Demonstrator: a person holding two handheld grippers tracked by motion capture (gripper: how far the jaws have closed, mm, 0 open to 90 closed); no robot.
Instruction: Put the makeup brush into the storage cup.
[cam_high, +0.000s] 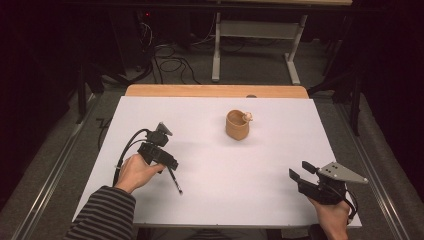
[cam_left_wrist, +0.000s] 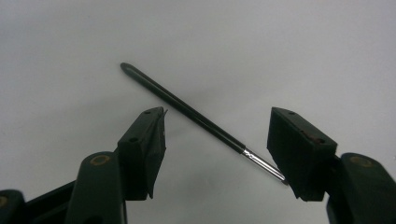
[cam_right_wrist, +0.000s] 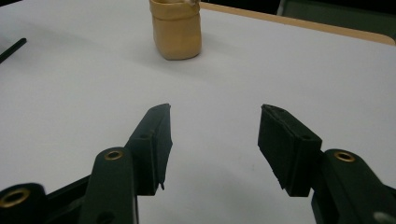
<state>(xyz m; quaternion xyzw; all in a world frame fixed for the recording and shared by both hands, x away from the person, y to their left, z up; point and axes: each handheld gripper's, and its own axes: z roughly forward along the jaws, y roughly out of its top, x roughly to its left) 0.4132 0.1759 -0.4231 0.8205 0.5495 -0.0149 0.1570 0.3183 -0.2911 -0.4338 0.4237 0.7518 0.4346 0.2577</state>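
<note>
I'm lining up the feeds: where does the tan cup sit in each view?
High view: tan cup stands right of centre toward the far edge, a small pale item at its rim.
Left gripper view: no cup here; a dark pen lies between the open tongs.
Right gripper view: cup at top centre, beyond the open tongs.
Shared landmark: the white tabletop.

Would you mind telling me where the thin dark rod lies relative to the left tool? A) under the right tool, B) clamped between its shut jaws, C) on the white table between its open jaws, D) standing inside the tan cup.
C: in the left gripper view the thin dark rod lies flat on the white table between the left tool's open, spread jaws.
</note>
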